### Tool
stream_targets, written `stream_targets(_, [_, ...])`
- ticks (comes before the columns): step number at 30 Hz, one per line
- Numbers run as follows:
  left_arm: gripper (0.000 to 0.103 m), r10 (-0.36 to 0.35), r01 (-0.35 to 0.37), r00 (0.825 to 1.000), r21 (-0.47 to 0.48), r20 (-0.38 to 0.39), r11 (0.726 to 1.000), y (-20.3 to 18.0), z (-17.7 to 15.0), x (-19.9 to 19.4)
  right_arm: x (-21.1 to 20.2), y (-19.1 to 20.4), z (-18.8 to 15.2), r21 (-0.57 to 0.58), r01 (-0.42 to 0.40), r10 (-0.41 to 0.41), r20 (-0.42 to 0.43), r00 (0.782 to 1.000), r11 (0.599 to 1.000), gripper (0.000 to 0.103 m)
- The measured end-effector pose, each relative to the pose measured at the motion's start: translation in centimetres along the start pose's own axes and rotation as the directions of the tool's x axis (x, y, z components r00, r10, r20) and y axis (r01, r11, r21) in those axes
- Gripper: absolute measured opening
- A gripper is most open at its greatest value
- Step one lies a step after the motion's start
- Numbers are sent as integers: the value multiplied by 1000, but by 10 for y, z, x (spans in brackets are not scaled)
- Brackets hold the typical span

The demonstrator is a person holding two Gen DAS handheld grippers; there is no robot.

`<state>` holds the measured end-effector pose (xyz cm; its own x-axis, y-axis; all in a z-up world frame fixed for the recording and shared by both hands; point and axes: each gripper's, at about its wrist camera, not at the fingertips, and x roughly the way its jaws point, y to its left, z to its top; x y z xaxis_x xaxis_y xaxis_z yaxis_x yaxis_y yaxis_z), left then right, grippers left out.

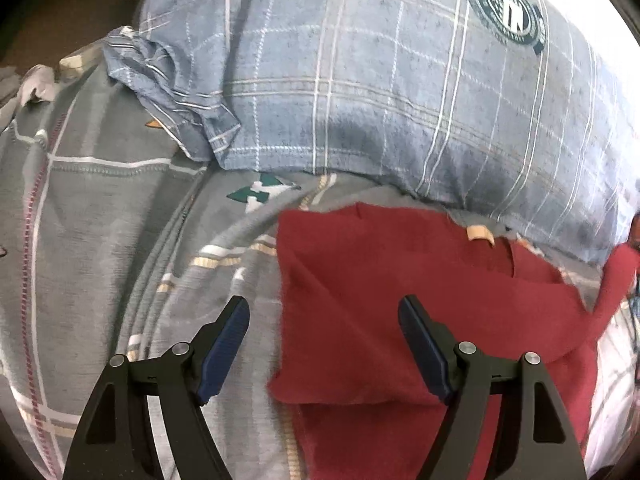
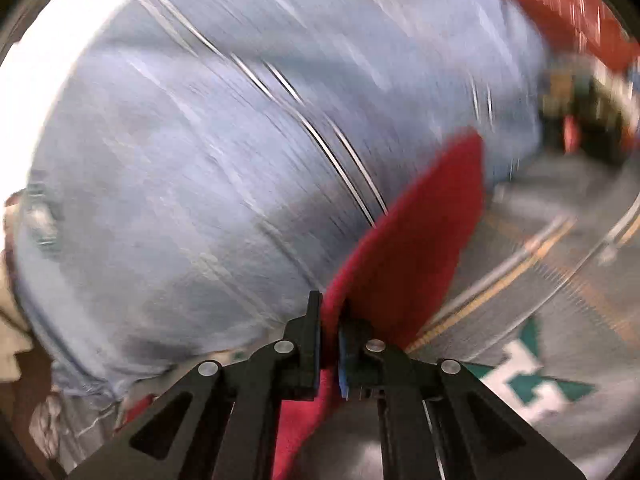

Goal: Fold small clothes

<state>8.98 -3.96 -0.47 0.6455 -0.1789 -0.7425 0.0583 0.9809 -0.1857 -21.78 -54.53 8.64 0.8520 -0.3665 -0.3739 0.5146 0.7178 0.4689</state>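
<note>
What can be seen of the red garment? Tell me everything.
The red garment is a small piece of plain, soft-looking knit with a tan neck label. It lies mostly flat on the grey patterned bedding, below the blue plaid pillow. Its right part is lifted, pinched in the shut right gripper. The open left gripper hovers over its left edge.

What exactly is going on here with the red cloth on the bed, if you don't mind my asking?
A person with a gripper in each hand is folding a small red garment on a grey patterned bedspread, beside a blue checked pillow. The right gripper is shut on one edge of the red fabric and lifts it. The left gripper hangs open over the garment's flat part, gripping nothing.
</note>
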Motion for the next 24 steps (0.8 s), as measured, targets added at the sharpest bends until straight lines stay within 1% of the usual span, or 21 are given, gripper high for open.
stream_targets(2, [77,1,-1,1000,-27,15,1000,7,0,-6,-40,22,8,-52,-63,65,51,997,997,6])
stream_targets(5, [77,-8,10,1000,-68,29,998,18,0,-15,-79,67,17,-166,-129,144,77,987,978,6])
stream_targets(7, [77,-7,11,999,-87,44,996,24,-1,-21,-97,113,9,-282,-188,210,48,977,941,6])
stream_targets(8, [77,-5,11,998,-99,55,995,28,-1,-25,-101,129,1,-324,-200,222,33,974,925,6])
stream_targets(9, [77,-6,13,998,-108,63,994,30,-1,-28,-102,156,-13,-386,-229,246,-7,969,894,6])
stream_targets(10, [77,-7,15,998,-117,68,993,33,-1,-31,-98,171,-22,-419,-254,262,-38,964,872,6])
stream_targets(11, [77,-7,17,997,-125,72,992,35,-1,-32,-91,194,-41,-464,-294,283,-95,954,835,6])
stream_targets(12, [77,-7,17,997,-132,75,991,38,-2,-34,-82,212,-60,-493,-318,287,-140,948,810,6])
stream_targets(13, [77,-8,18,997,-133,74,991,39,-3,-34,-68,230,-84,-520,-342,283,-192,940,782,6])
stream_targets(14, [77,-8,17,997,-132,73,991,39,-3,-33,-53,245,-105,-536,-361,275,-236,932,764,6])
stream_targets(15, [77,-7,16,998,-132,67,991,38,-2,-31,-30,260,-138,-549,-391,254,-311,916,738,6])
stream_targets(16, [77,-11,19,998,-130,62,991,38,-2,-29,-14,265,-158,-549,-409,237,-358,903,729,6])
stream_targets(17, [76,-17,24,998,-127,56,992,36,-1,-26,8,269,-189,-538,-430,207,-425,881,725,6])
stream_targets(18, [77,-21,27,998,-123,53,992,35,-1,-25,22,268,-212,-530,-436,179,-466,866,727,7])
stream_targets(19, [77,-29,34,998,-111,47,993,31,0,-23,40,267,-236,-533,-432,134,-508,851,727,11])
stream_targets(20, [77,-34,39,998,-104,43,994,30,1,-22,56,263,-259,-546,-419,71,-547,834,726,13])
stream_targets(21, [77,-41,44,998,-92,40,995,27,2,-21,63,260,-272,-552,-408,38,-562,827,727,14])
stream_targets(22, [77,-44,47,998,-83,39,995,24,2,-19,61,259,-273,-547,-411,62,-546,836,729,15])
stream_targets(23, [77,-47,50,998,-73,39,996,22,2,-19,54,255,-270,-535,-416,93,-529,844,735,22])
stream_targets(24, [77,-47,49,998,-63,38,997,20,2,-18,47,250,-263,-507,-420,109,-533,839,753,45])
